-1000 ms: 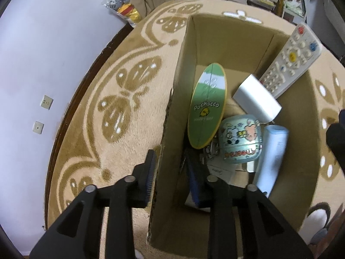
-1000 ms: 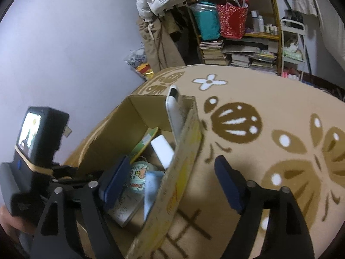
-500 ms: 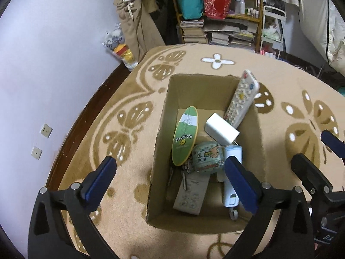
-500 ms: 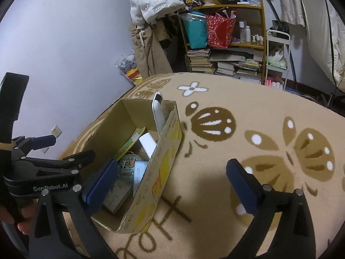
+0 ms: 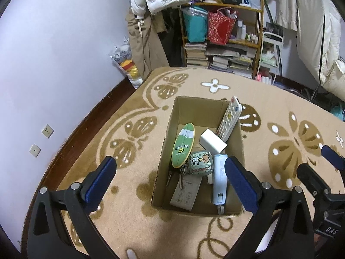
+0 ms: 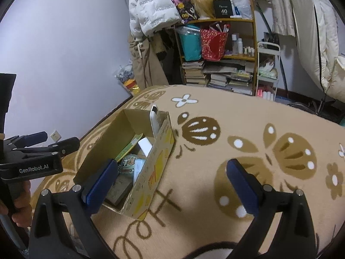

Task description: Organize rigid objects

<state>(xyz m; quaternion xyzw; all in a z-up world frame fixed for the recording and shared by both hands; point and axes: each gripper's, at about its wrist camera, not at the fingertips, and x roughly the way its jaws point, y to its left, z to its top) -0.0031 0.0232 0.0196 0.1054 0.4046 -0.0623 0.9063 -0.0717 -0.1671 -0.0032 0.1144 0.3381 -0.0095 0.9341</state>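
A patterned rug (image 5: 133, 194) covered the floor. On it stood a box (image 5: 166, 138) holding a remote (image 5: 229, 118), a green board (image 5: 183, 145) and a tin (image 5: 200, 163). The left gripper (image 5: 170, 183) and right gripper (image 6: 170, 183) both hung above, spread wide and holding nothing.

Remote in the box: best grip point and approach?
Take the remote by its top end, which leans on the box far-right corner and pokes above the rim. Probably come from above, jaws across its narrow width; the lower end is hemmed in by the white block.
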